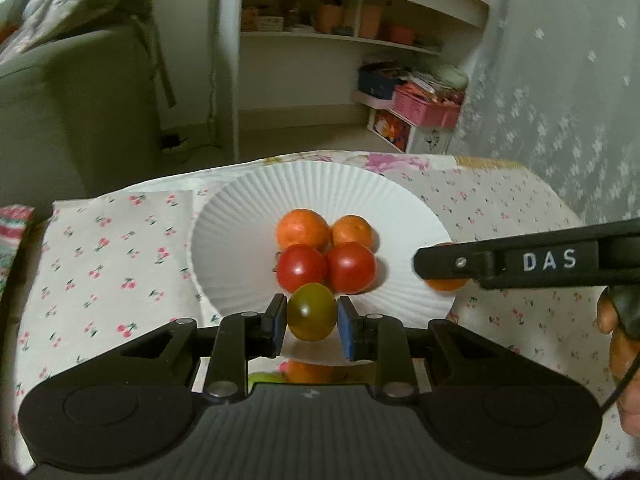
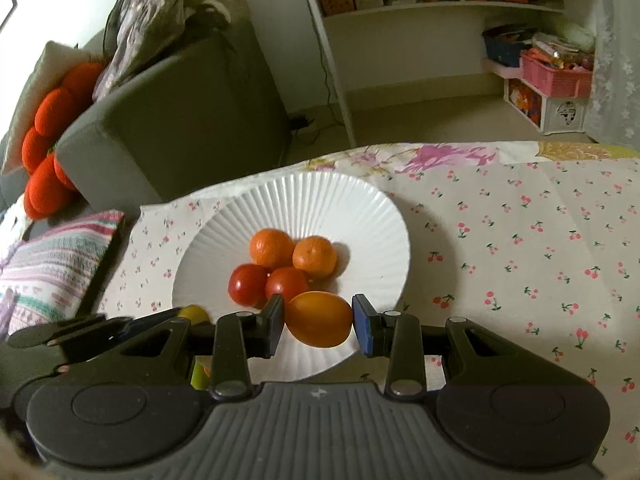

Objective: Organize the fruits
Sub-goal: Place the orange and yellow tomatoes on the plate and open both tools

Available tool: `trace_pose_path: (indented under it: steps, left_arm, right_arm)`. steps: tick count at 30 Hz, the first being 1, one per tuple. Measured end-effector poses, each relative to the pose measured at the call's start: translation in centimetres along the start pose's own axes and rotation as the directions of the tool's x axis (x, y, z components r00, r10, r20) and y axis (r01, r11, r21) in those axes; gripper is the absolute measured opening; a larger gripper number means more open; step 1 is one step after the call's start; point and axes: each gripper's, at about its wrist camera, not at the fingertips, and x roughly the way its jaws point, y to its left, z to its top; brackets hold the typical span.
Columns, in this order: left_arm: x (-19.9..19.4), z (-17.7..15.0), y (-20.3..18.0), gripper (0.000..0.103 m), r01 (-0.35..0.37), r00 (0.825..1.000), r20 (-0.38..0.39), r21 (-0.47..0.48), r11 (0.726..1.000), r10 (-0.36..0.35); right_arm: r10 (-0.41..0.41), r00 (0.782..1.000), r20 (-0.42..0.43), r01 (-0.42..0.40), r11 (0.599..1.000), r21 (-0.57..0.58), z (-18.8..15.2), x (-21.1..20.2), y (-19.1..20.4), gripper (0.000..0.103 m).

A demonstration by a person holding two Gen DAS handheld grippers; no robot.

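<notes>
Four fruits, two oranges and two red tomatoes, are already grouped at the centre of the white plate. A green tomato is clamped in the left gripper at lower centre, an orange tomato in the right gripper; both are judged yet to be placed. A cherry-print tablecloth is seen beneath, shelves behind.

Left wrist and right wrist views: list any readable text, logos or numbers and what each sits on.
"DAS": white letters on the side of the right gripper, seen in the left wrist view.
Small pale emblem, no letters, on the ribbed body of the left gripper, and the same in the right wrist view.
Boxes and packets on the white shelf: print too blurred to read.
Nothing else legible.
</notes>
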Motion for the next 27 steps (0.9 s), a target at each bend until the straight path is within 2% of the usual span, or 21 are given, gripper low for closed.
trace_pose_path:
  steps: [6, 16, 27]
  left_arm:
    - [1.1, 0.0, -0.1, 0.014, 0.007, 1.0, -0.011, 0.018, 1.0, -0.007]
    - [1.3, -0.1, -0.4, 0.015, 0.004, 1.0, -0.005, 0.037, 0.999, -0.004]
    - [0.4, 0.5, 0.4, 0.018, 0.034, 0.999, 0.002, -0.018, 0.999, -0.034]
  right_arm:
    - [-0.008, 1.0, -0.014, 0.007, 1.0, -0.027, -0.2, 0.6, 0.4, 0.033]
    - [-0.07, 0.998, -0.011, 0.069, 0.994, -0.085, -0.4, 1.5, 0.8, 0.034]
    - [-0.086, 0.996, 0.014, 0.086, 0.995, -0.05, 0.2, 0.7, 0.1, 0.036]
